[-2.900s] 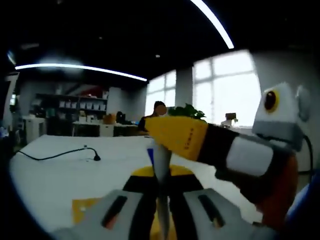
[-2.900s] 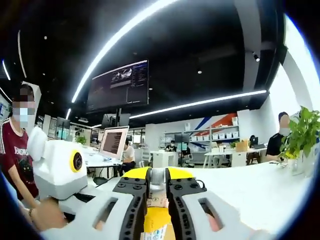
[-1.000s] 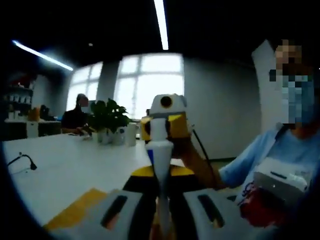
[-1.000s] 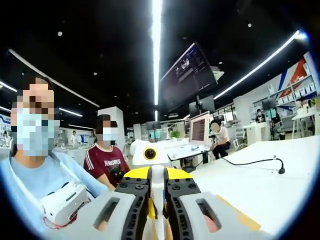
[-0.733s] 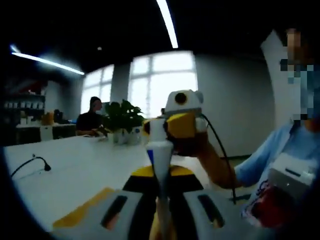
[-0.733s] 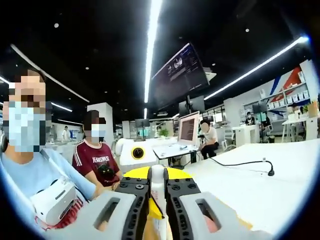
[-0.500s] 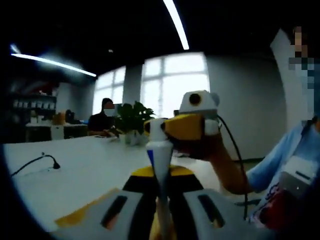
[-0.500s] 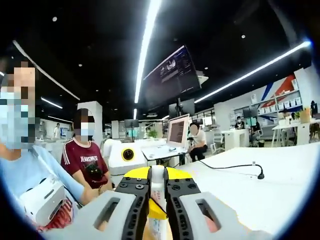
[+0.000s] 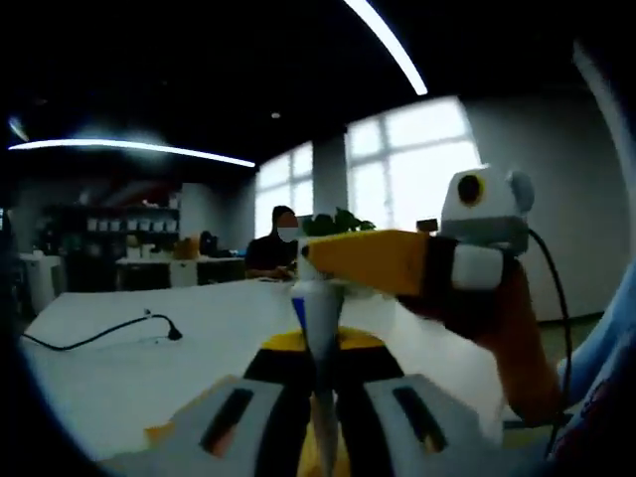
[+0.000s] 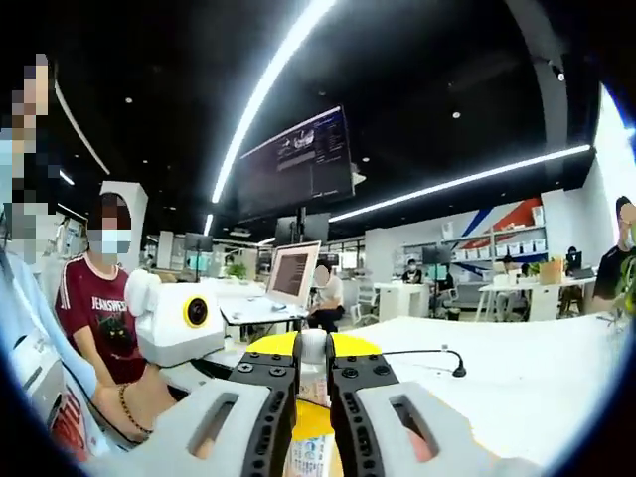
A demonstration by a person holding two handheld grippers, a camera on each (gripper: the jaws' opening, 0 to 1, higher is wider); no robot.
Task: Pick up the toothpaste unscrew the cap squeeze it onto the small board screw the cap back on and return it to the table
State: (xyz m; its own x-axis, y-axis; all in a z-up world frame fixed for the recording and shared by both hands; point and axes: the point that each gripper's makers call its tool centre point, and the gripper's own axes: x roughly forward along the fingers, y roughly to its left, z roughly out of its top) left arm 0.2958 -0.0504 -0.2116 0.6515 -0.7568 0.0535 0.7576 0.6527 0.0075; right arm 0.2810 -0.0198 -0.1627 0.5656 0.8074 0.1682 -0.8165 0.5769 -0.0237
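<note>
The white toothpaste tube [image 9: 316, 333] stands upright between my left gripper's [image 9: 318, 350] jaws, which are shut on it. My right gripper [image 9: 311, 261] reaches in from the right, its yellow jaws closed at the tube's top end. In the right gripper view, the right gripper [image 10: 313, 348] is shut on the small white cap [image 10: 313, 354], with the printed tube [image 10: 309, 455] just below. A corner of the yellow small board [image 9: 162, 433] lies on the table under the left gripper.
A white table [image 9: 119, 363] stretches ahead, with a black cable and plug [image 9: 149, 323] on it. The cable [image 10: 449, 368] also lies on the table [image 10: 517, 383] ahead of the right gripper. A person in a red shirt [image 10: 99, 318] and a laptop [image 10: 291, 274] stand behind.
Both views have swung round with the hands. The right gripper has turned from end-on behind the tube's top to side-on from the right. Both holds are unchanged.
</note>
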